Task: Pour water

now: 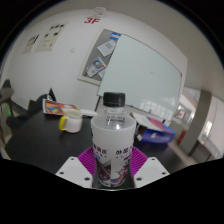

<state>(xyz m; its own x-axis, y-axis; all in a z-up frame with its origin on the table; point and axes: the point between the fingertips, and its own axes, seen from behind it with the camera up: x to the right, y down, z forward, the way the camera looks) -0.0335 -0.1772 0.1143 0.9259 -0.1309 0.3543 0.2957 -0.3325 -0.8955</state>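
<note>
Clear plastic water bottle with black cap [112, 140] upright, gripper [112, 170] clenched on it, magenta pads [90, 160] pressing both sides, yellow mug [72, 123] beyond on dark table [40, 135]

Upright capped clear bottle [112, 140]

Clear water bottle [112, 143] with black cap upright between the tongs [113, 166], purple pads [90, 160] against both its sides, dark counter [40, 138] beyond, yellow cup [71, 123] far left, whiteboard [148, 72] on far wall
</note>
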